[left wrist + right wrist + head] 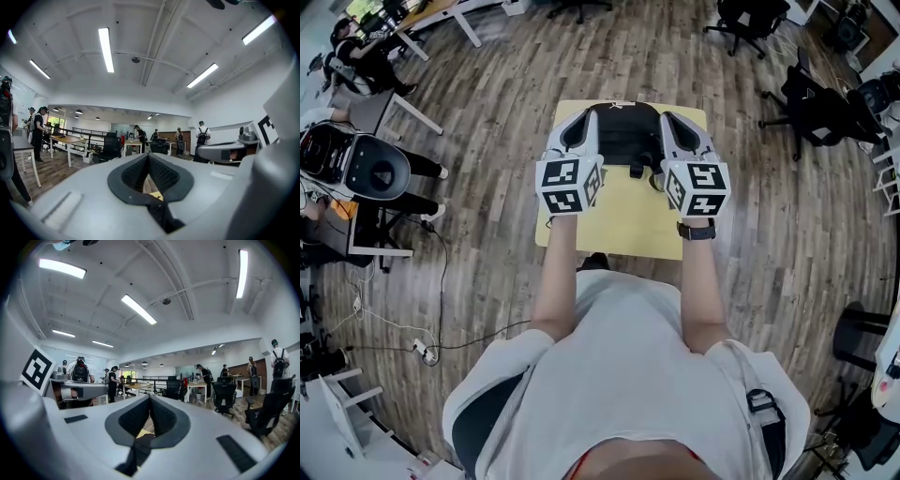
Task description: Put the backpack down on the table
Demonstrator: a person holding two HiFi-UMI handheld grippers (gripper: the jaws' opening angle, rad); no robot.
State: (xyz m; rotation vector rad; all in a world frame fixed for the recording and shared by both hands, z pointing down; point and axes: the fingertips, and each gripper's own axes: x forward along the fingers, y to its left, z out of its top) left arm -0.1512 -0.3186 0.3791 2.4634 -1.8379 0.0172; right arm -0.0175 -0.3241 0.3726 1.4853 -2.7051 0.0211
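A black backpack [623, 136] is at the far end of a small yellow table [619, 216]. Both grippers reach level over the table, one on each side of the bag's top. My left gripper [578, 128] [148, 157] has its pads pressed together, and a black strap [161, 213] runs down out of them. My right gripper [680, 128] [150, 399] is shut the same way on another black strap [136, 451]. Whether the bag rests on the table or hangs just above it is hidden by the grippers.
Wooden floor surrounds the table. Black office chairs [750, 19] [816, 108] stand at the far right. A desk with equipment [356, 164] and cables on the floor [422, 352] are at the left. Several people stand far off among desks [65, 139].
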